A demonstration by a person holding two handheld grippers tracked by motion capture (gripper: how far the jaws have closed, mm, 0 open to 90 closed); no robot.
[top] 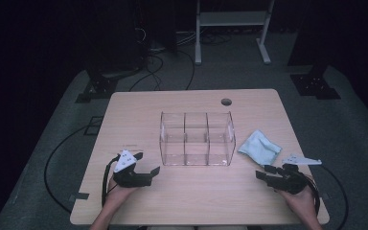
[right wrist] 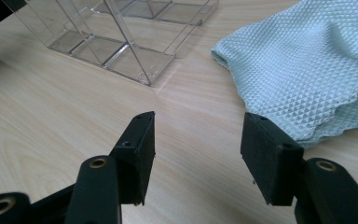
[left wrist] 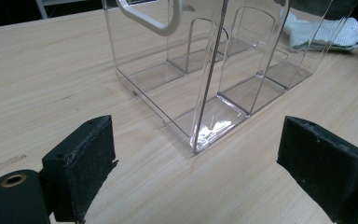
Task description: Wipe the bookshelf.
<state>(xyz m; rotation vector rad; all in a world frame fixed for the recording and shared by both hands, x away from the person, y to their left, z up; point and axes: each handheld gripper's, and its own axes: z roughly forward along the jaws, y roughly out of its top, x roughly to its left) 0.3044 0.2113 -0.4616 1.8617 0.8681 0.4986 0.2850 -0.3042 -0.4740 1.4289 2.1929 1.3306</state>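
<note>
At the near edge of the worktop [top: 124, 103], the left gripper [top: 146, 167] rests in the person's left hand near the front-left corner, jaws spread wide with nothing between them, aimed at the near-left corner of the clear organiser [top: 196, 139]. This organiser stands at the middle of the worktop, long axis parallel to the front edge, three compartments across. To its right, near the right edge, lies the pale blue cloth [top: 259, 147], crumpled and flat, apart from the organiser. The right gripper [top: 264, 173], near the front-right corner, likewise stands open and empty. In the right gripper view the cloth [right wrist: 303, 70] lies just ahead and to the right of the jaws; the right hand is judged the nearer for a pick.
</note>
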